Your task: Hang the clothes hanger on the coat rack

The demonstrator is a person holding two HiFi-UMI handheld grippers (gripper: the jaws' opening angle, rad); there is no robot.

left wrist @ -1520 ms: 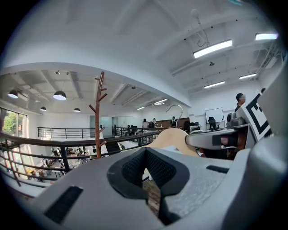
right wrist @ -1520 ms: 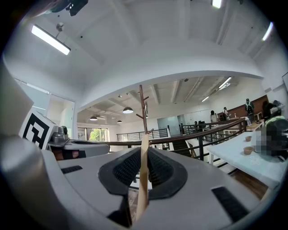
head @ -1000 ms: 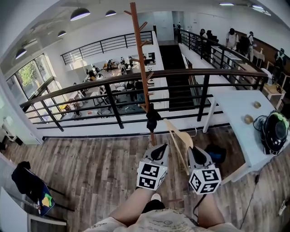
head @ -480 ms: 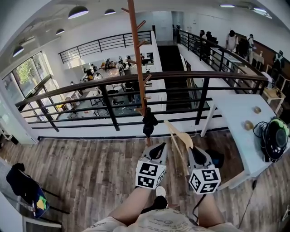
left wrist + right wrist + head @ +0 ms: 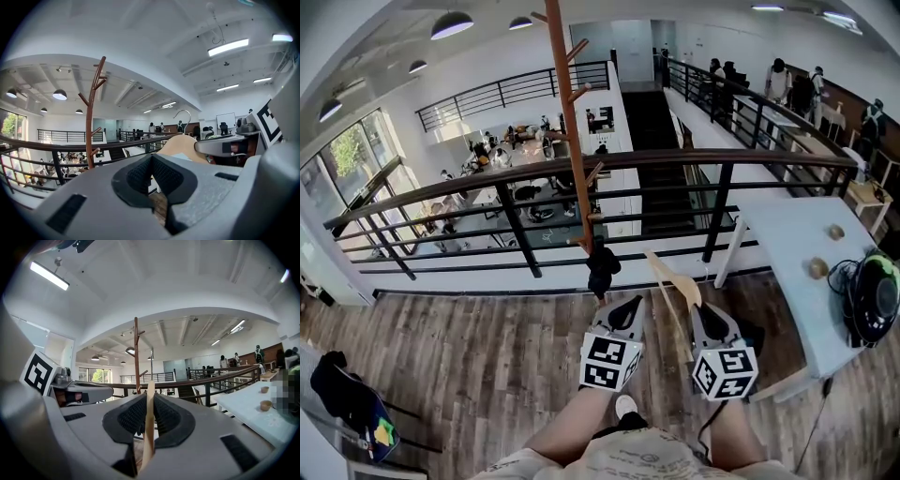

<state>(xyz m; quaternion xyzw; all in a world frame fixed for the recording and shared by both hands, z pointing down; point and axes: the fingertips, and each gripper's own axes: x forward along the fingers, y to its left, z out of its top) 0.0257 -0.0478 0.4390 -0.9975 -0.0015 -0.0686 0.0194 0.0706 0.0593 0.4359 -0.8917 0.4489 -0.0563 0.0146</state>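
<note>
The tall brown coat rack (image 5: 570, 131) with angled pegs stands by the black railing, ahead and a little left of both grippers. A dark bundle (image 5: 602, 264) hangs low on it. My right gripper (image 5: 705, 314) is shut on the pale wooden clothes hanger (image 5: 675, 291), whose arm rises up and left from the jaws. In the right gripper view the hanger (image 5: 149, 418) sits edge-on between the pads, with the rack (image 5: 136, 357) beyond it. My left gripper (image 5: 628, 305) is shut on nothing. In its own view I see the hanger (image 5: 180, 145) and its metal hook (image 5: 183, 116) at the right, and the rack (image 5: 89, 122) at the left.
The black railing (image 5: 675, 159) runs across just behind the rack, with an open lower floor beyond. A white table (image 5: 797, 244) with two small bowls and a green-black helmet (image 5: 872, 295) stands at the right. A chair with dark clothes (image 5: 347, 403) is at the lower left. Wooden floor (image 5: 487, 356) lies underfoot.
Both grippers and the hanger have moved forward towards the railing and coat rack. The rack now sits nearer and further left in the head view. Neither grip has changed.
</note>
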